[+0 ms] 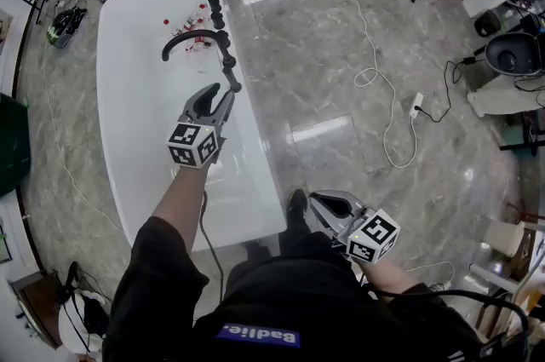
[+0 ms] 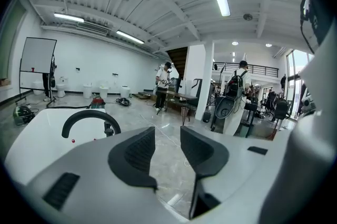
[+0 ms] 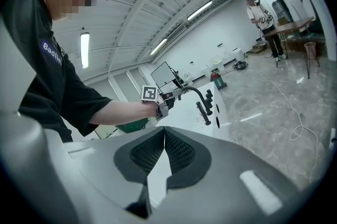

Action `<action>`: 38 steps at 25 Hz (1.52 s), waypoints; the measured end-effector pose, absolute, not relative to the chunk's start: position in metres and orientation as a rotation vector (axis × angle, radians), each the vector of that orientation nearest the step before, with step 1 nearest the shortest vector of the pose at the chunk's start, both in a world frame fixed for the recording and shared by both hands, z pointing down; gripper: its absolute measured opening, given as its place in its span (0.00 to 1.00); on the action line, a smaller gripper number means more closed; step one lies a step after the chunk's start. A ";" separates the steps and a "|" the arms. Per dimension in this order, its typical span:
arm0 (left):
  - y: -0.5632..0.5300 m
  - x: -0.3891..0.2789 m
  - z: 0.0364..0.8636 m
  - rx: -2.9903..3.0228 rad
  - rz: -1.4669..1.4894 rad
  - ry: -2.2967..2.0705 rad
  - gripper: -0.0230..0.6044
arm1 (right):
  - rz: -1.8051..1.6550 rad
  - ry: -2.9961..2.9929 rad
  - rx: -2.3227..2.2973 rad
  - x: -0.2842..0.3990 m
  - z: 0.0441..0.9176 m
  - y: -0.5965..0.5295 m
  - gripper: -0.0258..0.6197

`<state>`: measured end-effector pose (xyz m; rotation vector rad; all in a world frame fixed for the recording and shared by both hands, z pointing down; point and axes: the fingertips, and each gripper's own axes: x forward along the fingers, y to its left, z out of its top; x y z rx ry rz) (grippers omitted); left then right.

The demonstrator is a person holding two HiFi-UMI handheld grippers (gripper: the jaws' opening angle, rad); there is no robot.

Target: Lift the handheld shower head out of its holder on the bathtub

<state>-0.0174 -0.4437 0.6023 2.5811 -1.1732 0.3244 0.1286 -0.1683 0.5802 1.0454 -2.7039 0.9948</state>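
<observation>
**Shower head on the rim, left gripper beside it**

Stands at the near end of a white tub (image 1: pixel 128 122) with a gripper in each hand. Holds the left gripper (image 1: pixel 220 93) out on a bare forearm over the tub, close along the right rim. Shows its jaws well apart in its own view, with nothing but floor between the pads. Has the right gripper (image 1: pixel 317 200) drawn back by the hip, off the tub's near right corner and over the floor. Shows those jaws together, pads meeting at the tips, with nothing caught between them.

Finds the shower head (image 1: pixel 230 62) on the far half of the right rim. A slim black wand running along that edge, far end by the foot of the spout (image 1: pixel 192 37), near end just beside the left gripper's tips (touching or not, cannot tell). Not gripped by either pair of jaws.

Spout black too, arching from the same rim in over the basin. Three black knobs (image 1: pixel 216 13) in a row farther along the rim. A few small red bits (image 1: pixel 189 21) on the tub's bottom, under the arch.

Past the right rim, glossy grey floor (image 1: pixel 324 28), with a white cable (image 1: pixel 372 54) snaking across it to a power strip (image 1: pixel 416 105).
</observation>
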 end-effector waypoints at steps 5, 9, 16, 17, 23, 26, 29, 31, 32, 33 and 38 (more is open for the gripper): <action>-0.461 -0.021 0.629 2.547 0.390 -1.202 0.26 | 1.013 -2.684 1.048 0.130 0.589 -0.166 0.04; -0.477 -0.026 0.648 2.524 0.445 -1.224 0.28 | 1.031 -2.662 1.044 0.132 0.597 -0.165 0.05; -0.499 -0.029 0.681 2.507 0.525 -1.247 0.30 | 1.040 -2.643 1.034 0.132 0.610 -0.164 0.05; -0.503 -0.029 0.684 2.506 0.526 -1.253 0.30 | 1.037 -2.643 1.029 0.132 0.610 -0.165 0.05; -0.517 -0.029 0.709 2.470 0.570 -1.276 0.32 | 0.990 -2.664 0.998 0.129 0.608 -0.183 0.05; -0.524 -0.032 0.725 2.441 0.600 -1.288 0.33 | 0.960 -2.682 0.989 0.127 0.605 -0.196 0.05; -0.532 -0.032 0.737 2.419 0.618 -1.296 0.33 | 0.952 -2.691 0.979 0.128 0.606 -0.207 0.05; -0.537 -0.032 0.744 2.414 0.628 -1.298 0.34 | 0.963 -2.700 0.970 0.127 0.608 -0.213 0.05; -0.539 -0.031 0.747 2.413 0.629 -1.300 0.34 | 0.976 -2.706 0.967 0.126 0.608 -0.216 0.05; -0.541 -0.031 0.749 2.411 0.629 -1.303 0.34 | 0.989 -2.715 0.964 0.125 0.607 -0.218 0.05; -0.552 -0.032 0.759 2.373 0.636 -1.347 0.34 | 0.972 -2.757 0.926 0.117 0.599 -0.230 0.05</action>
